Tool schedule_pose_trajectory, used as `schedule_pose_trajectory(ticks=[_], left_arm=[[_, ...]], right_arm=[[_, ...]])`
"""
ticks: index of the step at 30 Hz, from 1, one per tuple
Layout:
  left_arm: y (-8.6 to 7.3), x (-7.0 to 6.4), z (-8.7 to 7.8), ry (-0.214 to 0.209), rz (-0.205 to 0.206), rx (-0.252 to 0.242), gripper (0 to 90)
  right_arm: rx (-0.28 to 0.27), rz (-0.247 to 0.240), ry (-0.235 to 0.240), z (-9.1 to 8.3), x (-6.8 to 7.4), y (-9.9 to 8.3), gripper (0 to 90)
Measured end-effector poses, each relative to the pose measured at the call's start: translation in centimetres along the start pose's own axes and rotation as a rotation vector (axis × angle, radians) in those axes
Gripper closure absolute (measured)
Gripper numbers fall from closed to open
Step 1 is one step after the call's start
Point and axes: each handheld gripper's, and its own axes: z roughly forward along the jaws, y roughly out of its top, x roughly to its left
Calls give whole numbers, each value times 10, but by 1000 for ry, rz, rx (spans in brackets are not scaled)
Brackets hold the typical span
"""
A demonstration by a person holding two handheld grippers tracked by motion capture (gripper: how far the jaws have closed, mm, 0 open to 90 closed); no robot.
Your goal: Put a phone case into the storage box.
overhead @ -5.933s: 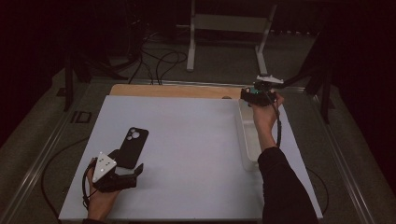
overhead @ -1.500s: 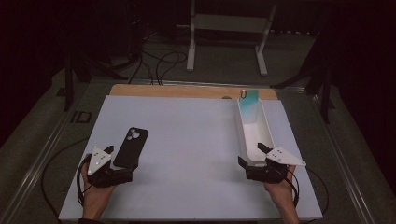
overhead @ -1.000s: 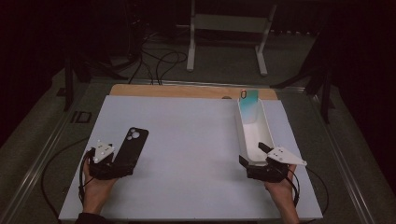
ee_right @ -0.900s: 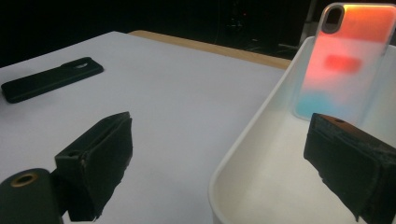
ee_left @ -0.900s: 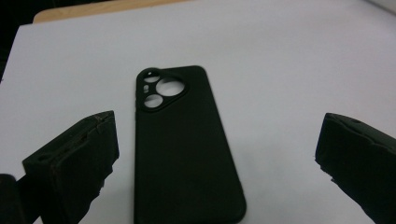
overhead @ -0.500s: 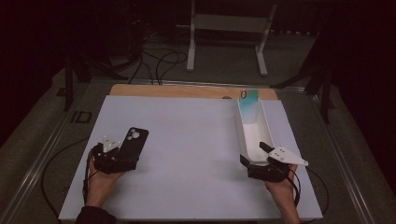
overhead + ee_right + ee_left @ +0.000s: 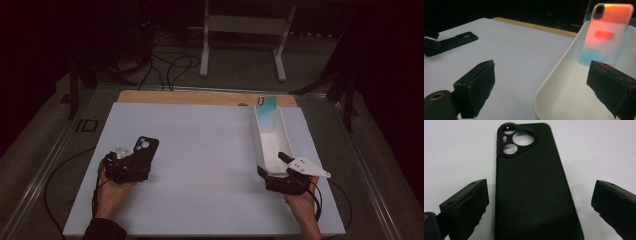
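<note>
Dark room, white tabletop [image 7: 200, 165] with a wood strip along the far edge; cables and a stand's legs on the floor beyond.

Black phone case [image 7: 531, 187] lies flat, back up, camera cutout at its far end, on the near-left part of the tabletop. Left tongs [image 7: 131, 167] sit over its near end, jaws spread, one on each long side of the case, neither touching it in the left gripper view.

Risks, as I judge them:
- Case is thin and flat on the sheet. If the jaws close above its edges they slide over the top and miss; too low and they scrape the sheet.
- Soft-looking case: a squeeze across the width may bow it so it pops out.
- The gaps look uneven, left jaw nearer the case. The first jaw to land could push or spin it instead of gripping.
- A hold at the near end only leaves the far end to droop on the lift.

Around: long white tray [image 7: 272, 145] on the right side, running near to far, with a translucent orange-to-teal phone case [image 7: 607, 32] standing against its far wall. Right tongs [image 7: 281, 176] rest at the tray's near end, also spread, holding nothing, straddling the tray's near-left rim in the right gripper view.

Open tabletop between black case and tray, no obstacle. If the case goes to the tray, the tray wall has to be cleared and the right tongs crowd its near end.
</note>
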Motion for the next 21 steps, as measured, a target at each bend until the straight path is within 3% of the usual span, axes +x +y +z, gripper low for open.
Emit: schedule_pose_trajectory(ticks=[12, 21], left_arm=[[0, 3, 9, 23, -11, 75, 33], [0, 3, 13, 24, -10, 102, 48]], right_arm=[[-7, 10, 0, 0, -1, 0, 78], [-3, 10, 0, 0, -1, 0, 78]])
